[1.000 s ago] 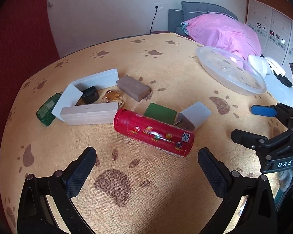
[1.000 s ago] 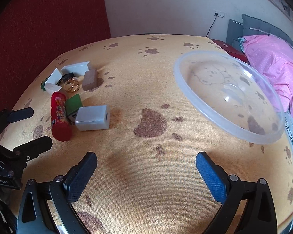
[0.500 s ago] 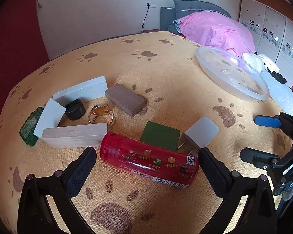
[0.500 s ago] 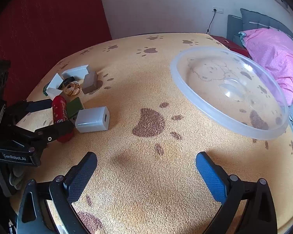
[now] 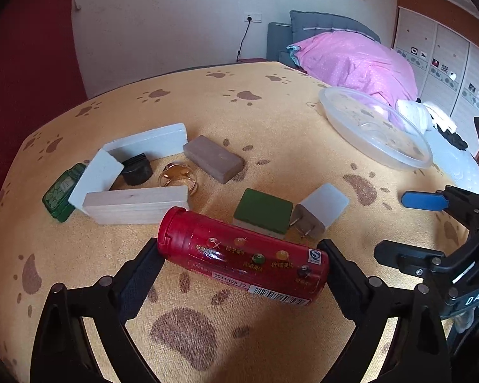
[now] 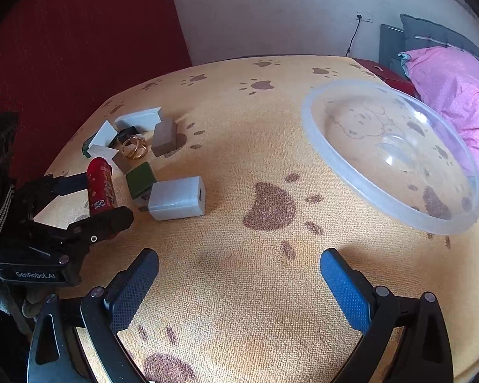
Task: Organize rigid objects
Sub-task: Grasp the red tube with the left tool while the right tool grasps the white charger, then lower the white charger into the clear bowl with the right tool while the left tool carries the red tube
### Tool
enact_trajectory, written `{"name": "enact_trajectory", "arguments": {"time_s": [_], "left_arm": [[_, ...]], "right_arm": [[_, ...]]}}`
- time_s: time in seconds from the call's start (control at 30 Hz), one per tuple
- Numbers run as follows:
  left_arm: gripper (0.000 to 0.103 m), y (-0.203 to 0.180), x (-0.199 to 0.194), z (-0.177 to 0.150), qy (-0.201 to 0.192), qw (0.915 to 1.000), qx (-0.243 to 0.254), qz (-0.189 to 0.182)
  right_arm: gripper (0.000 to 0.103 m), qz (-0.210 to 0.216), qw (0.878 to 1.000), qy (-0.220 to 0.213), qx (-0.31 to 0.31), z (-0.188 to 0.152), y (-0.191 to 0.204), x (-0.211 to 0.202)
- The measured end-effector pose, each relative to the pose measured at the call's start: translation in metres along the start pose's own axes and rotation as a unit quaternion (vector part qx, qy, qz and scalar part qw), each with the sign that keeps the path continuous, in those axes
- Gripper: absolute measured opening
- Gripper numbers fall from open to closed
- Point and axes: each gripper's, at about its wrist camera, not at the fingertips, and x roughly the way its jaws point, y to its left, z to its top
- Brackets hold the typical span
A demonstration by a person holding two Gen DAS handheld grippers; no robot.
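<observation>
A red tube (image 5: 242, 261) lies on its side on the paw-print cloth (image 5: 207, 111). My left gripper (image 5: 242, 255) straddles it lengthwise, and its jaws are closing. One pad touches the cap end, the other the bottom end. In the right wrist view the red tube (image 6: 100, 185) rests on the cloth between the left gripper's (image 6: 102, 199) fingers. My right gripper (image 6: 239, 265) stands open over bare cloth, holding nothing. Behind the tube lie a green block (image 5: 263, 212) and a white charger plug (image 5: 322, 210).
A cluster at the left holds a wooden block (image 5: 135, 206), a white block (image 5: 150, 142), a white tile (image 5: 95, 175), a black cap (image 5: 137, 169), gold rings (image 5: 178, 175), a brown block (image 5: 213, 158) and a green tin (image 5: 62, 191). A clear plastic dish (image 6: 389, 156) sits at the right; a bed (image 5: 351, 54) lies beyond.
My left gripper has advanced onto the red tube, which now sits between its fingertips instead of ahead of them. The right gripper has hardly moved.
</observation>
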Motion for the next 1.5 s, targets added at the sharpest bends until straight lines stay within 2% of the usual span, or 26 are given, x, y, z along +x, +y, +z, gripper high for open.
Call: {"name": "enact_trajectory", "arguments": {"time_s": [0.17, 0.3, 0.5, 0.63, 0.77, 0.83, 0.87, 1.23, 1.5], "left_arm": [[0.096, 0.009, -0.023, -0.012, -0.012, 0.9991, -0.022, 0.033], [0.096, 0.019, -0.036, -0.017, -0.017, 0.998, -0.046, 0.041], [0.096, 0.022, -0.048, -0.022, -0.03, 0.9963, -0.052, 0.061], [0.096, 0.02, -0.047, -0.023, -0.026, 0.9961, -0.052, 0.066], [0.096, 0.022, -0.043, -0.024, -0.02, 0.9959, -0.057, 0.067], [0.096, 0.023, -0.041, -0.024, -0.017, 0.9958, -0.06, 0.067], [0.096, 0.023, -0.041, -0.024, -0.015, 0.9958, -0.061, 0.067], [0.096, 0.014, -0.037, -0.022, -0.008, 0.996, -0.061, 0.065], [0.096, 0.0, -0.034, -0.018, -0.006, 0.9966, -0.052, 0.063]], "right_arm": [[0.103, 0.012, 1.0, 0.006, -0.005, 0.008, 0.012, 0.009], [0.103, 0.025, 1.0, 0.005, -0.005, 0.018, 0.021, 0.015], [0.101, 0.025, 0.999, 0.003, -0.021, 0.029, 0.037, 0.025], [0.09, 0.026, 0.999, 0.013, -0.032, 0.032, 0.045, 0.035], [0.077, 0.01, 0.999, 0.009, -0.052, 0.032, 0.049, 0.04], [0.063, 0.002, 0.998, 0.005, -0.06, 0.032, 0.051, 0.039], [0.062, 0.001, 0.998, 0.005, -0.062, 0.032, 0.051, 0.039], [0.062, 0.015, 0.999, -0.014, -0.045, 0.03, 0.038, 0.019], [0.062, -0.002, 0.998, -0.06, -0.016, 0.037, 0.01, -0.013]]}}
